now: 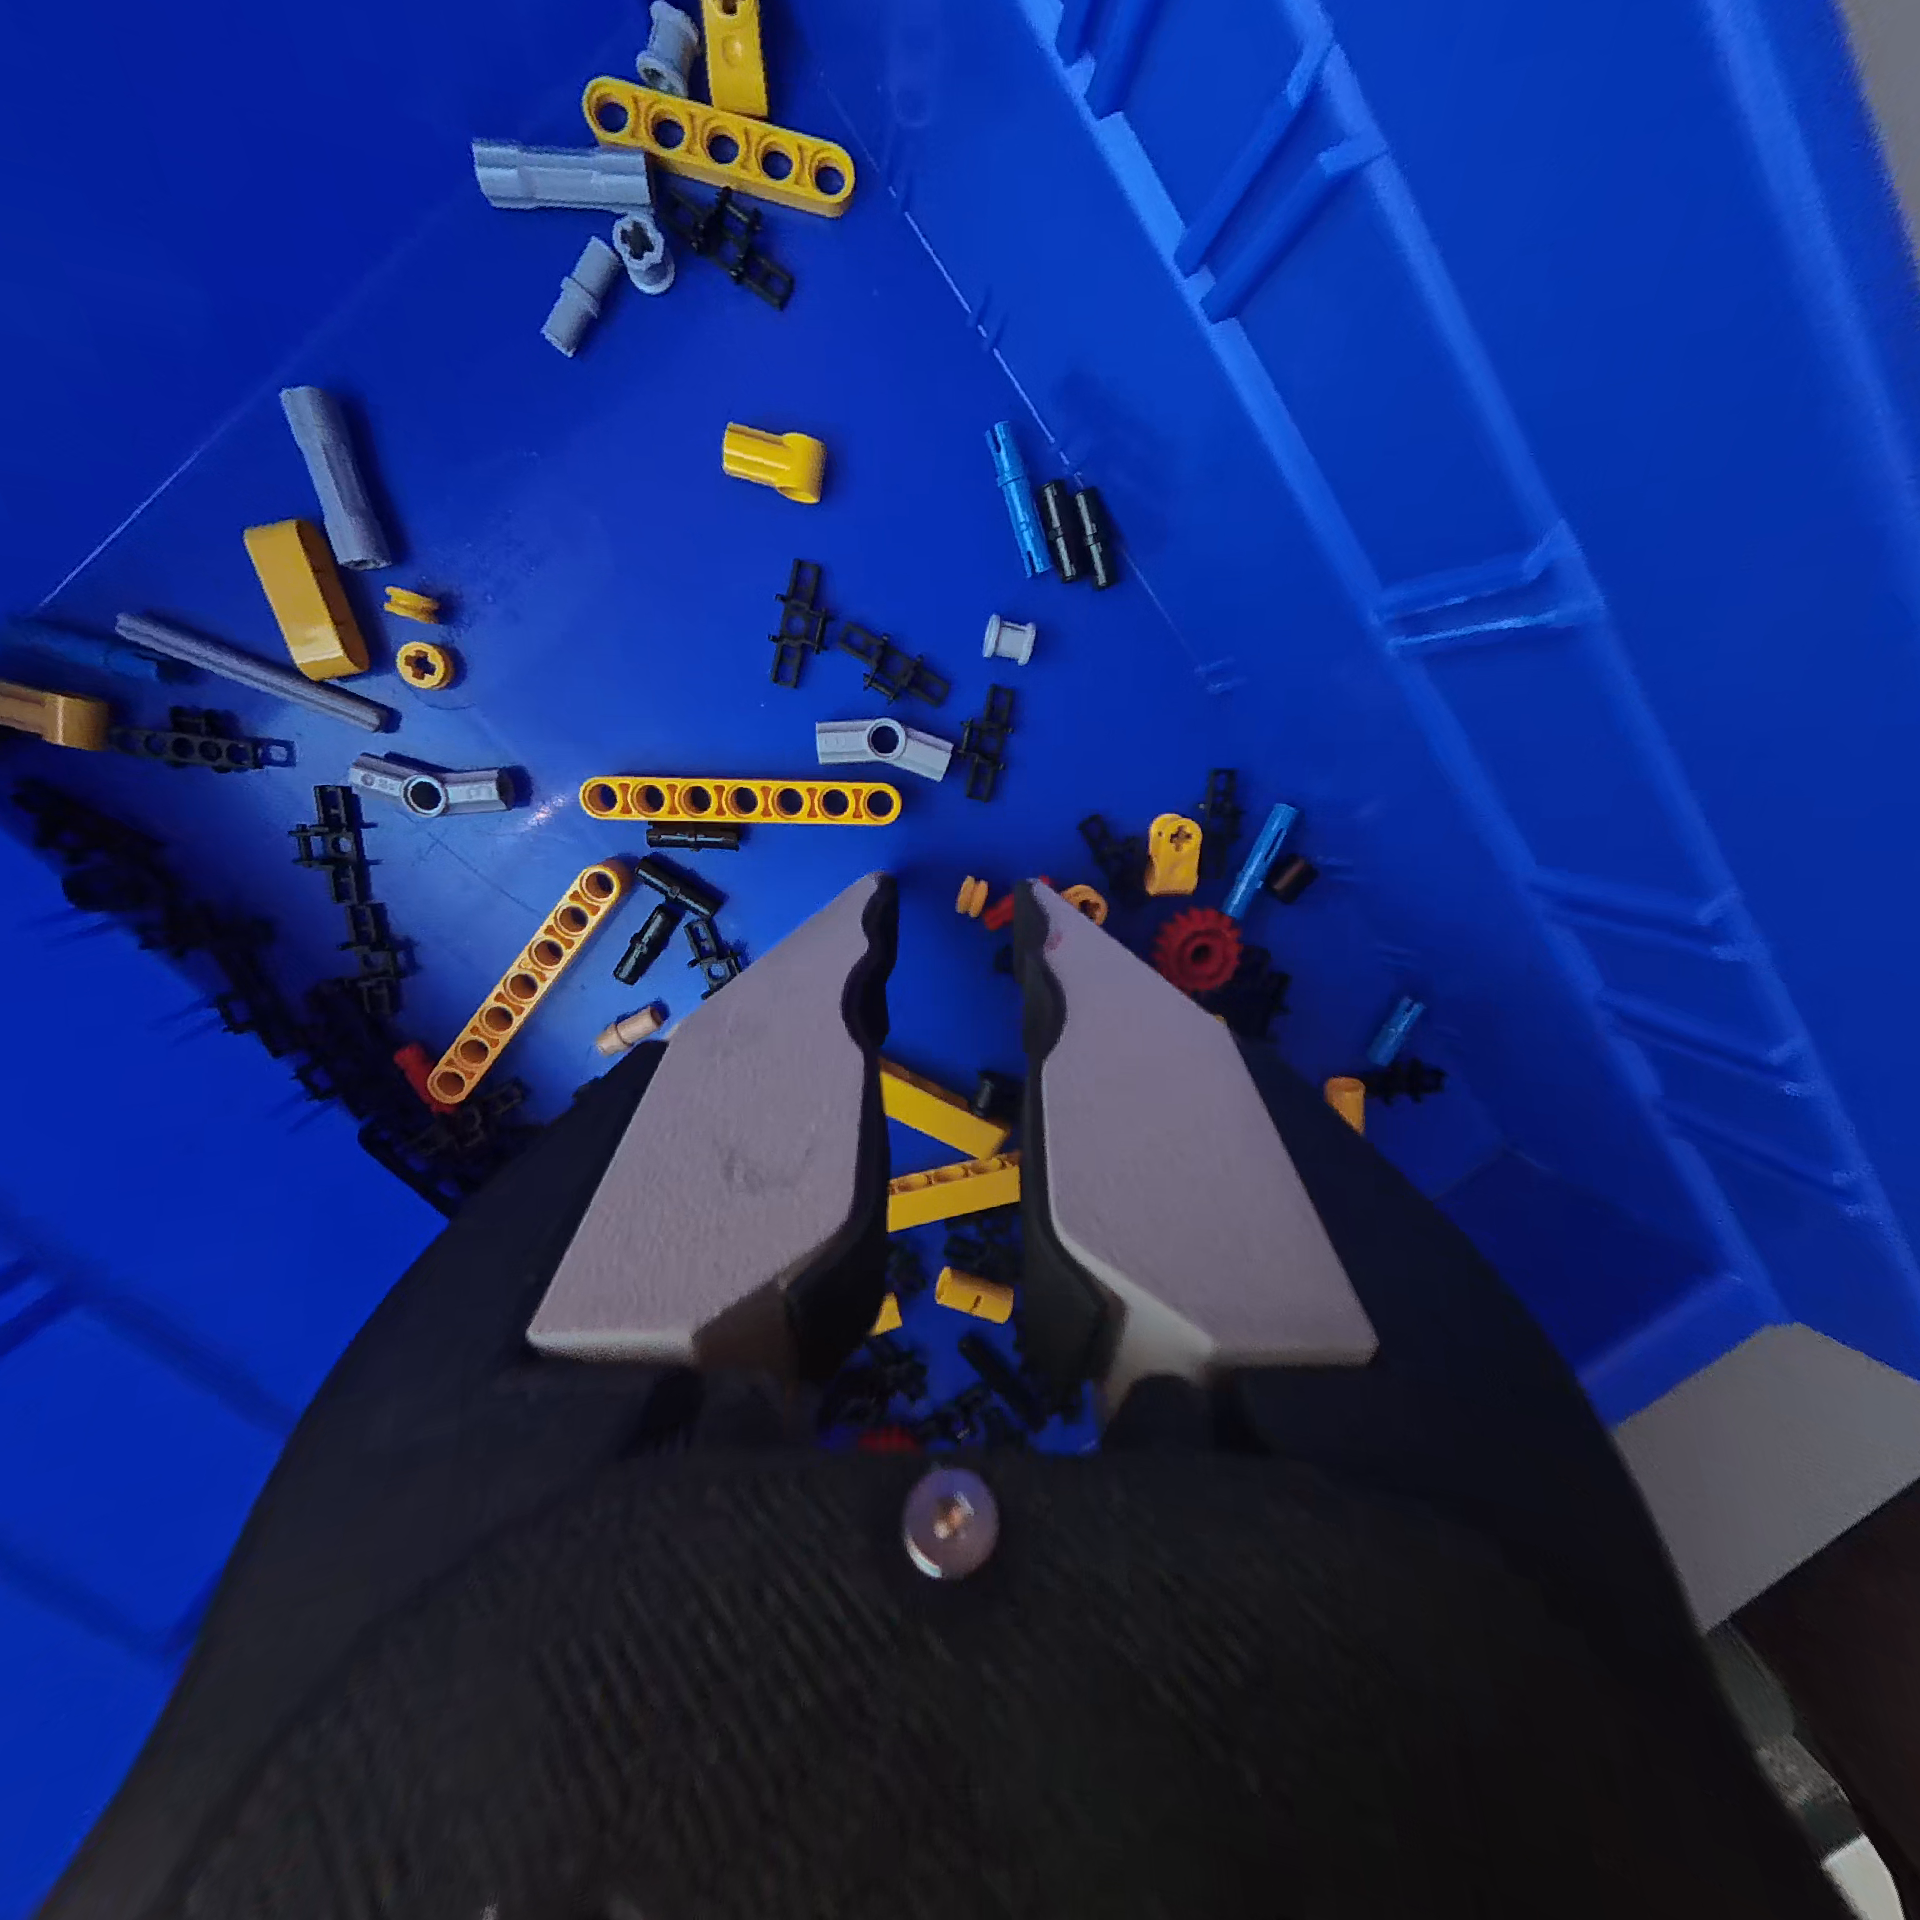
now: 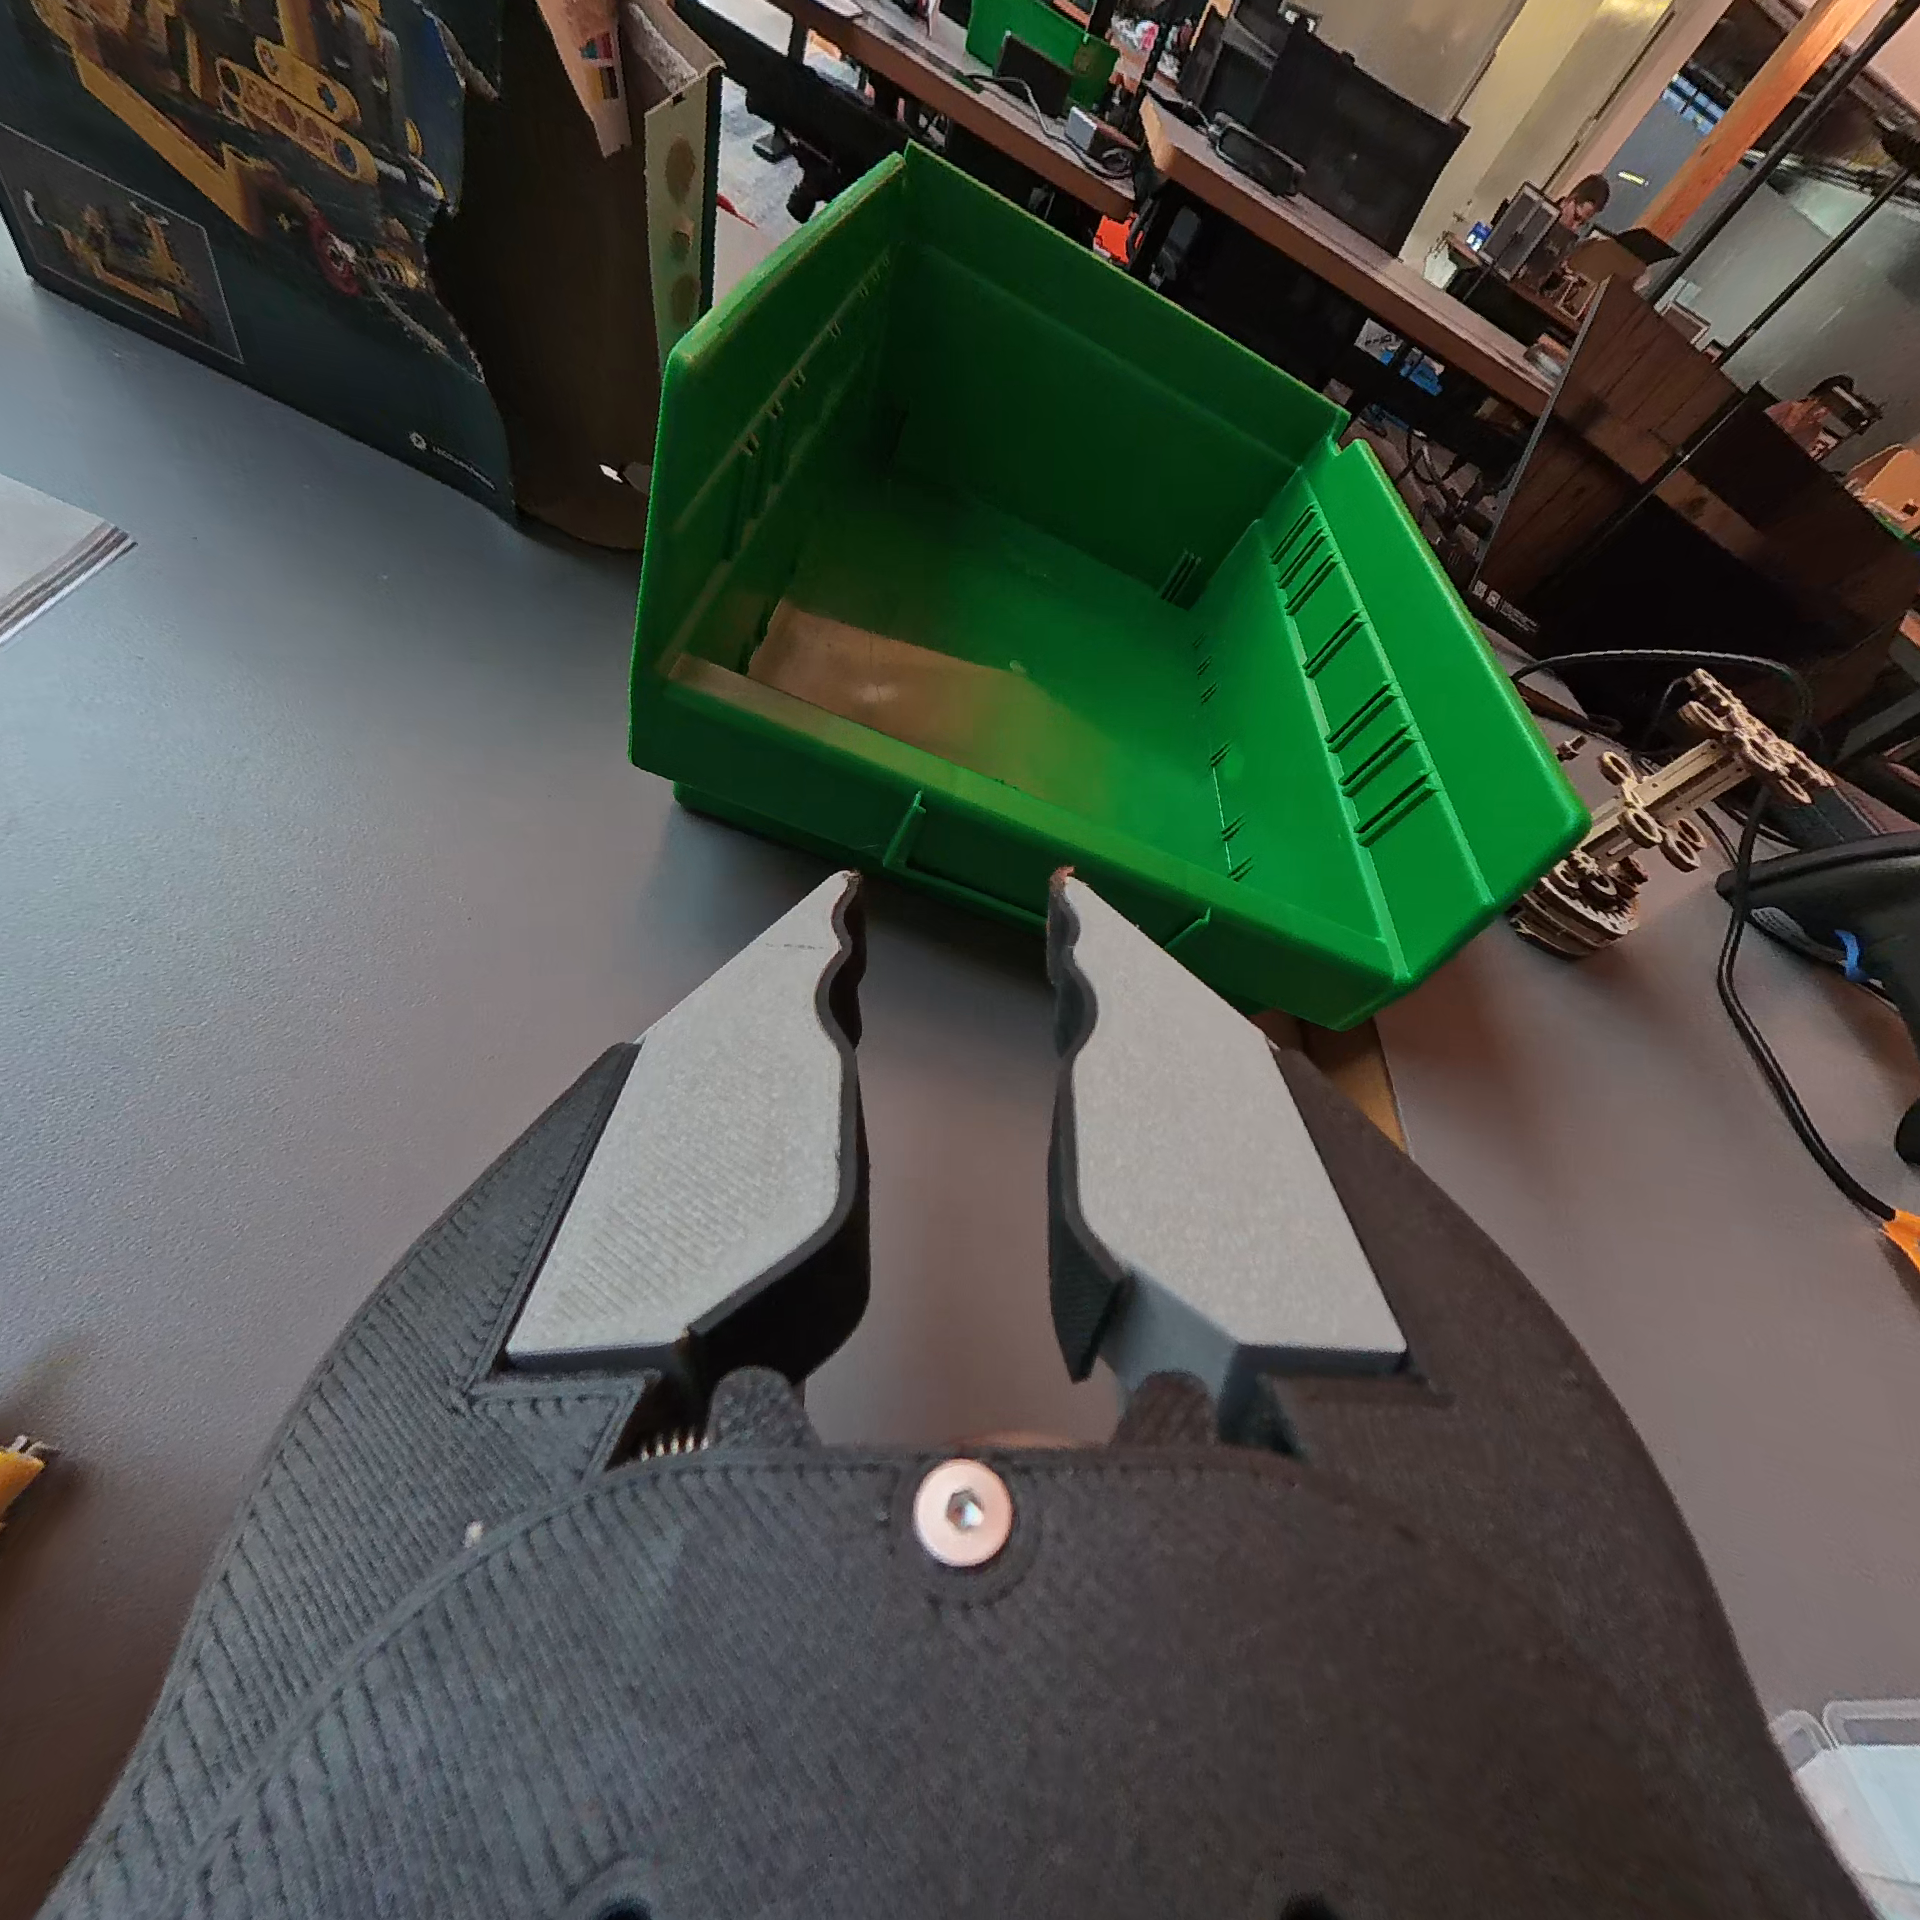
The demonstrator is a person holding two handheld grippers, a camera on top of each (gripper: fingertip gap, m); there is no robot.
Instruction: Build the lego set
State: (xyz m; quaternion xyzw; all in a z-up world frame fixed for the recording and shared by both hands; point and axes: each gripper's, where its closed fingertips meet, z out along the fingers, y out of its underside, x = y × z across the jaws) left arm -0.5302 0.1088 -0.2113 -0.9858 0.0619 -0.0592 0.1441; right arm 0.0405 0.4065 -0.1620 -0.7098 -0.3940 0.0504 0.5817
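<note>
My left gripper (image 1: 954,896) is open and empty, hovering inside a blue bin (image 1: 1455,520) of loose lego parts. Just past its tips lie a small yellow bush (image 1: 972,896), a red gear (image 1: 1197,948) and a yellow connector (image 1: 1174,854). A long yellow beam (image 1: 740,801) lies ahead to the left, and another yellow beam (image 1: 530,982) lies at an angle. Black track links (image 1: 343,894) and black pins (image 1: 1081,530) are scattered about. My right gripper (image 2: 952,881) is open and empty above the grey table (image 2: 312,831), in front of an empty green bin (image 2: 1039,644).
The lego set box (image 2: 260,208) stands at the back left of the table. A wooden gear model (image 2: 1662,821) and black cables (image 2: 1766,1039) lie at the right. A clear plastic case (image 2: 1860,1766) sits at the lower right. The blue bin's ribbed wall (image 1: 1558,727) rises on the right. Some 65 centimeters of space lies between my two pairs of fingers. It is some 4 centimeters from my left tips to the red gear (image 1: 1197,948).
</note>
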